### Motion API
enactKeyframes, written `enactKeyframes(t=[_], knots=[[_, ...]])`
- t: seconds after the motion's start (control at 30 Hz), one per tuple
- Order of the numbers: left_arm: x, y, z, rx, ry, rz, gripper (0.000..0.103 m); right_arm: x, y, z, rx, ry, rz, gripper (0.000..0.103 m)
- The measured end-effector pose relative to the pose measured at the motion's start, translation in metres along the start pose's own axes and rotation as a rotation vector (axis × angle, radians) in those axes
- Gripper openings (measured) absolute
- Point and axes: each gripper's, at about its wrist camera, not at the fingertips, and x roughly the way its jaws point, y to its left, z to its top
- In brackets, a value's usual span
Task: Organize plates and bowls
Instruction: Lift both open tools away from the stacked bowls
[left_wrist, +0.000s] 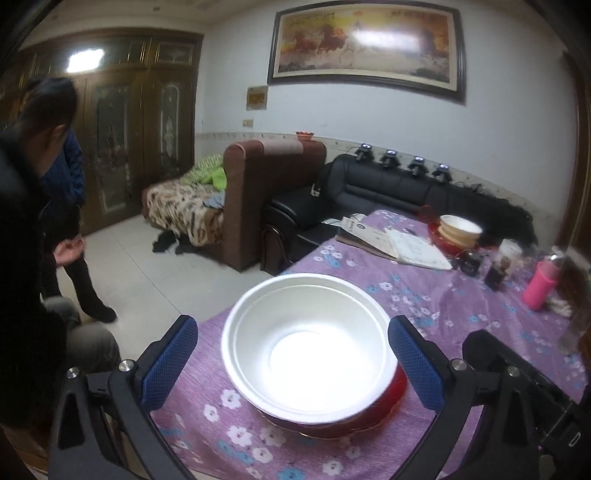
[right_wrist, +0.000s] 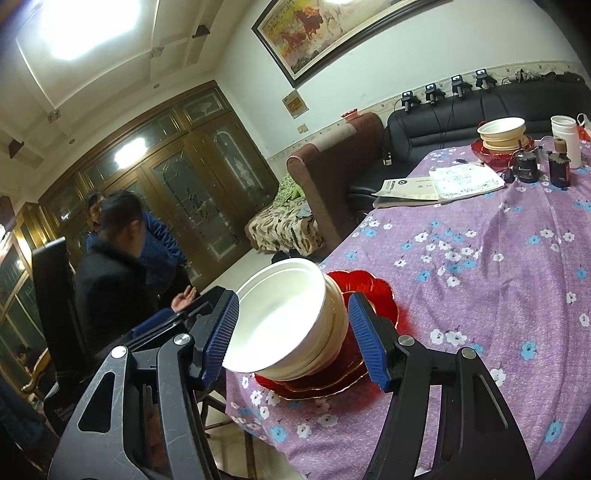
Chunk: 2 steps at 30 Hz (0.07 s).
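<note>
Purple floral tablecloth (left_wrist: 461, 295), stacked white bowls (right_wrist: 280, 325), black sofa (left_wrist: 388, 184)

Left claw (left_wrist: 293, 363): jaws spread wide, both blue pads visible, left pad (left_wrist: 170, 363) and right pad (left_wrist: 415, 363) well apart, nothing pinched between them. Pitched down a bit, looking forward.

Right claw (right_wrist: 295, 341): also spread, blue ribbed pads (right_wrist: 221, 339) on either side, no visible contact on either pad. Rolled noticeably, horizon tilted in its view. Black body of the right claw (left_wrist: 524, 387) shows at the lower right edge of the left wrist view, just beside the left claw.
</note>
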Motion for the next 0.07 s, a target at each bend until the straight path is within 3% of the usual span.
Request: enactKeyframes(t=[0.07], knots=[[0.0013,-0.0014,0.0,0.006,0.006,0.002,0.103,0.0,0.0012,0.0002,-0.001,-0.009,-0.009,0.063]])
